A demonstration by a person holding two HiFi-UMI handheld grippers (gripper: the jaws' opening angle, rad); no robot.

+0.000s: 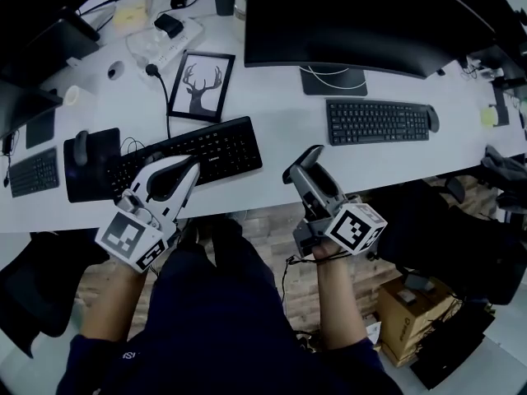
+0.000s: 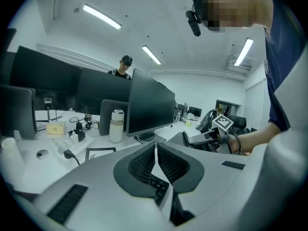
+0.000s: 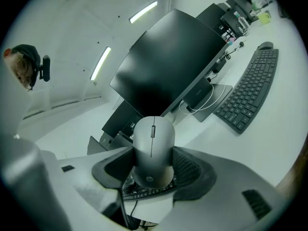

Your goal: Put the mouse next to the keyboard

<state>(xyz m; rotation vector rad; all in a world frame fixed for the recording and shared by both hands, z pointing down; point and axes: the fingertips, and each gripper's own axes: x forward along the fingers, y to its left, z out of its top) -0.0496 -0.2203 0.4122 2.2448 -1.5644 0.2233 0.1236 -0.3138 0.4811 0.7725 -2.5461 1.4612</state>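
Mouse (image 3: 153, 148) in right gripper (image 3: 153, 163) (apparently above desk (image 3: 262, 146))

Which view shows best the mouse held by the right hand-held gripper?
The right gripper view: the grey mouse fills the centre, gripped by the right hand-held gripper, wheel and logo visible. In the head view the gripper mostly hides it; in the left gripper view it is too small to tell.

Long white desk (image 1: 284, 138); wood-plank floor (image 1: 265, 220) beneath; white ceiling (image 2: 168, 30), bright strip lights (image 2: 101, 16); cardboard box (image 1: 403, 315) on floor.
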